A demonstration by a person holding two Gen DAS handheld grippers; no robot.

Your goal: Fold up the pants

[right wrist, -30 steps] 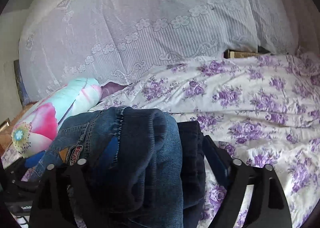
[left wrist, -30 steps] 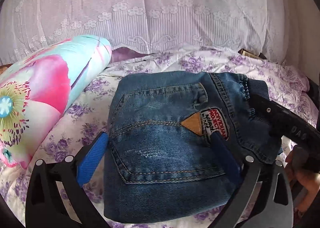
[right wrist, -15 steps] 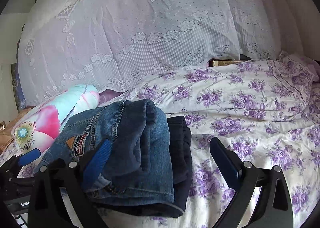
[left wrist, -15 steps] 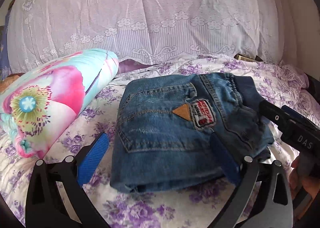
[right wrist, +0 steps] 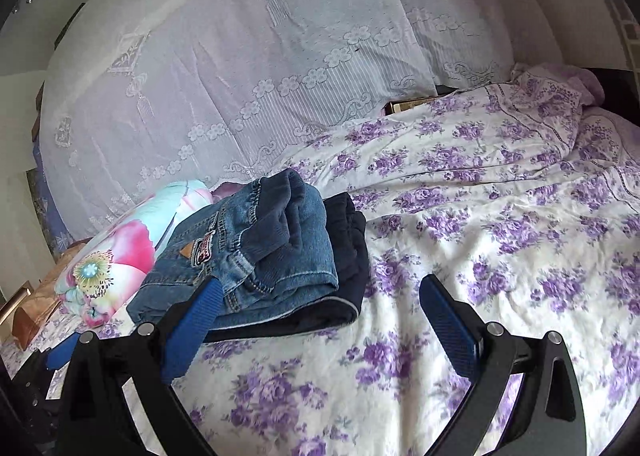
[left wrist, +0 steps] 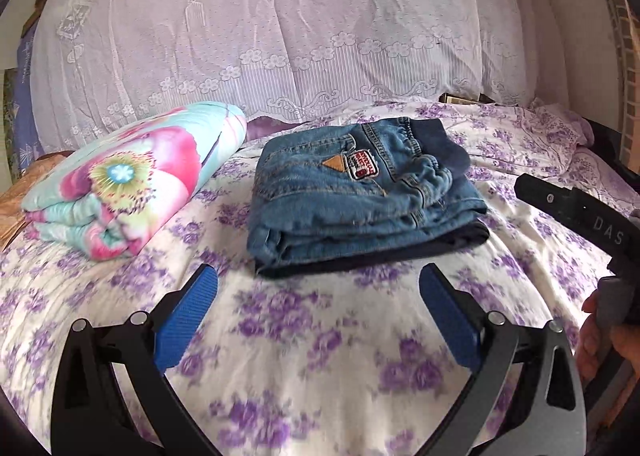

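Between the blue pads at the bottom of the left wrist view, left gripper [left wrist: 318, 304] spread wide, holding nothing, only flowered sheet [left wrist: 304, 340] in the gap. Just beyond the tips, centre frame, folded jeans [left wrist: 356, 195]: apart from both pads, straight ahead, long axis running left to right across the frame, fold edge facing the tongs. At right edge of that frame, right gripper's black body and the hand on it (partly cut off).

Right wrist view: right gripper [right wrist: 320, 310] also spread wide and empty; jeans [right wrist: 256, 252] off to centre left, behind the left pad, whether touching it cannot be told. Waistband end turned toward this camera.

Neither gripper clearly nearer; left one squarely lined up, right one offset to the side.

Jeans themselves: compact denim bundle, back pocket, tan triangle and red-white patch on top, ribbed waistband bunched at the right end, a darker layer showing underneath along the front edge. Fold looks finished, likely nothing left but to draw away. Rolled floral quilt [left wrist: 132, 175] at left, well apart.
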